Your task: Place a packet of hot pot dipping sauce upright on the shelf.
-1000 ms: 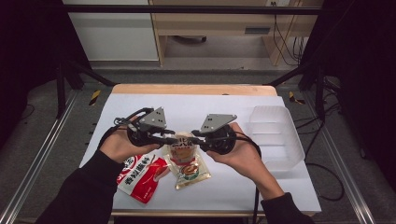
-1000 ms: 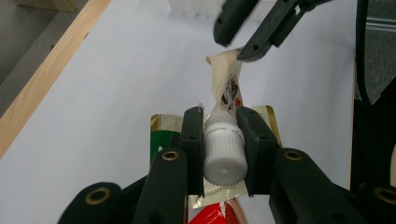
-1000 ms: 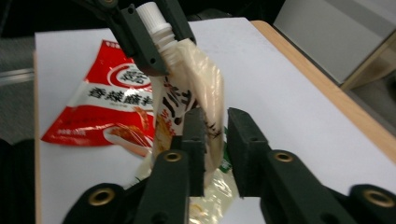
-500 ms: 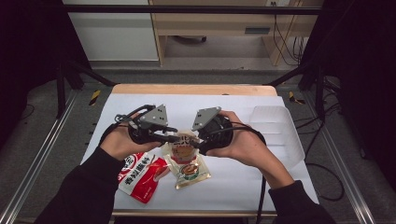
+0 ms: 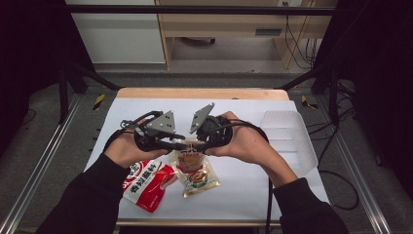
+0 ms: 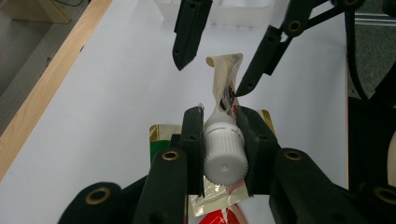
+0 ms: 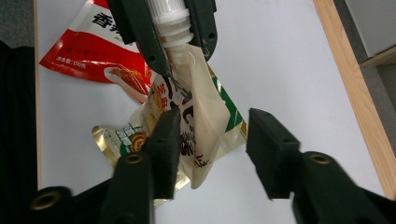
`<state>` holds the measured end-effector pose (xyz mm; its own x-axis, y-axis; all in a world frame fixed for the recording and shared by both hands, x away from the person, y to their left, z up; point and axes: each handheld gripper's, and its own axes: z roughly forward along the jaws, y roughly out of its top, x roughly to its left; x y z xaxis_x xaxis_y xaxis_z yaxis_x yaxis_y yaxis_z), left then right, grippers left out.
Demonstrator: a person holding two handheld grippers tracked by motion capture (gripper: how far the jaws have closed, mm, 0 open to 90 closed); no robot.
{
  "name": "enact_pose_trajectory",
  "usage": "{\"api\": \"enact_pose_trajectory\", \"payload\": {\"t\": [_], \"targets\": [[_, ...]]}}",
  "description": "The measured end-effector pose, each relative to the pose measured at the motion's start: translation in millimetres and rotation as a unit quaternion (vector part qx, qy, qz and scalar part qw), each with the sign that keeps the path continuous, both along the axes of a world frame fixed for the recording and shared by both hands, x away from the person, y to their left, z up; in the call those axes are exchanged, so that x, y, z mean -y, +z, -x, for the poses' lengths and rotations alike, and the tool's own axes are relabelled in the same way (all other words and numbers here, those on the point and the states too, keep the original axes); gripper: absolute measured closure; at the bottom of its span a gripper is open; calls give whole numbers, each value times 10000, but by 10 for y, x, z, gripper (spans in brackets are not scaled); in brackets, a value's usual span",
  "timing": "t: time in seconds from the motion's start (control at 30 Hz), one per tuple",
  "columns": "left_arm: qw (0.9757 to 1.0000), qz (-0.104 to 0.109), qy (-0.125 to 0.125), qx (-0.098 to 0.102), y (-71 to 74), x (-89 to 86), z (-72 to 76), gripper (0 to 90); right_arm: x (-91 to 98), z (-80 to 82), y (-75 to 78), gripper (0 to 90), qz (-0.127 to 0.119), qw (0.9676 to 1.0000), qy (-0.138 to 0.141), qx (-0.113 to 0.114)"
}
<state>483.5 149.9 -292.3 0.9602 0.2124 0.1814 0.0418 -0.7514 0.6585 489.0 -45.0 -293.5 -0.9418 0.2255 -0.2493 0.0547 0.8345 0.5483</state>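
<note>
A cream spouted pouch (image 6: 225, 74) hangs off the table between both hands. My left gripper (image 6: 219, 122) is shut on its white screw cap (image 6: 224, 154), and in the high view it (image 5: 178, 144) sits left of centre. My right gripper (image 7: 215, 125) faces it, its jaws either side of the pouch body (image 7: 198, 121). These jaws have just been closing; one pad is at the film, the other stands apart. From the left gripper view the right gripper (image 6: 211, 74) straddles the pouch's far end.
A red snack packet (image 5: 146, 183) and a gold-and-green packet (image 5: 200, 179) lie on the white table cover under the hands. A clear plastic tub (image 5: 288, 137) stands at the right. The wooden table edge (image 5: 199, 93) runs along the back.
My right hand has shifted left toward the left gripper and risen slightly, its top plate tipping up. The left hand has stayed put with the cap in its jaws.
</note>
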Motion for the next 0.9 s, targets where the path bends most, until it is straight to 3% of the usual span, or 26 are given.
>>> {"api": "enact_pose_trajectory", "payload": {"t": [0.03, 0.2, 0.33, 0.63, 0.67, 0.77, 0.8, 0.9], "targets": [[10000, 7, 6, -1, -1, -4, -1, 738, 0, 0, 0, 580, 0, 10000, 0, 0], [10000, 54, 28, -19, -18, -16, -8, 737, -18, -4, -7, 764, 8, 10000, 61, -53], [9999, 86, 71, -40, -34, -22, -18, 737, -39, -2, 9, 856, 110, 9999, 31, -93], [9992, 309, 264, -53, -33, -58, -59, 714, -88, -29, 92, 880, 267, 9996, -108, -75], [9984, 439, 360, -21, -38, -71, -60, 589, -90, -48, 120, 881, 330, 9994, -122, -45], [9976, 518, 463, 23, -41, -95, -57, 508, -80, -71, 146, 882, 356, 9992, -196, -42], [9966, 565, 592, -18, -53, -126, -53, 411, -57, -99, 168, 881, 377, 9989, -268, -38], [9962, 548, 681, 17, -68, -171, -48, 331, -19, -132, 185, 881, 387, 9988, -306, -1]]}}
